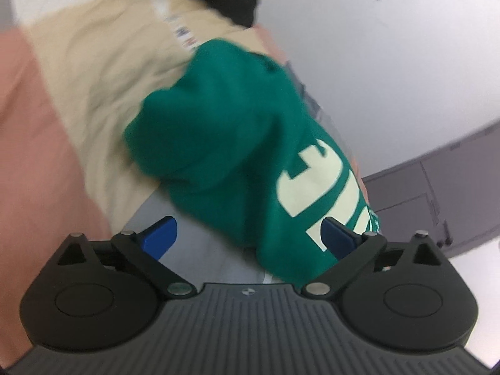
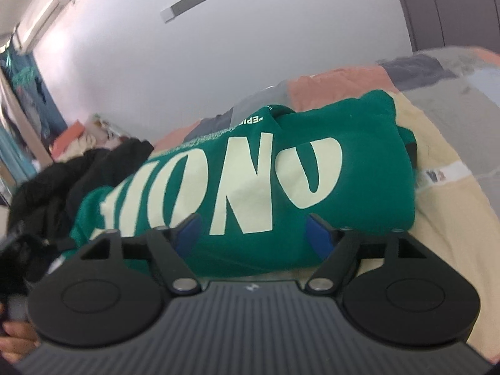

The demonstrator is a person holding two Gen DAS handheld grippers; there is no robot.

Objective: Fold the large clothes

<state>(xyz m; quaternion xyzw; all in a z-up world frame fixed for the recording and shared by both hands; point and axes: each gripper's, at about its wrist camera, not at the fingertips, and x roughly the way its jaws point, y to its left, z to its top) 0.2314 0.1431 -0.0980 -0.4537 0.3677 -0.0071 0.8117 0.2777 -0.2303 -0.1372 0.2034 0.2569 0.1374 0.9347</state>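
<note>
A green sweatshirt with large cream letters lies folded into a bundle on a bed. It also fills the middle of the right wrist view. My left gripper is open, its blue fingertips spread on either side of the bundle's near edge. My right gripper is open too, its blue fingertips wide apart against the near side of the sweatshirt. Neither holds cloth.
The bed has a patchwork cover of cream, pink and grey panels. A black garment lies heaped past the sweatshirt, with more clothes behind. A grey wardrobe and white wall stand beyond.
</note>
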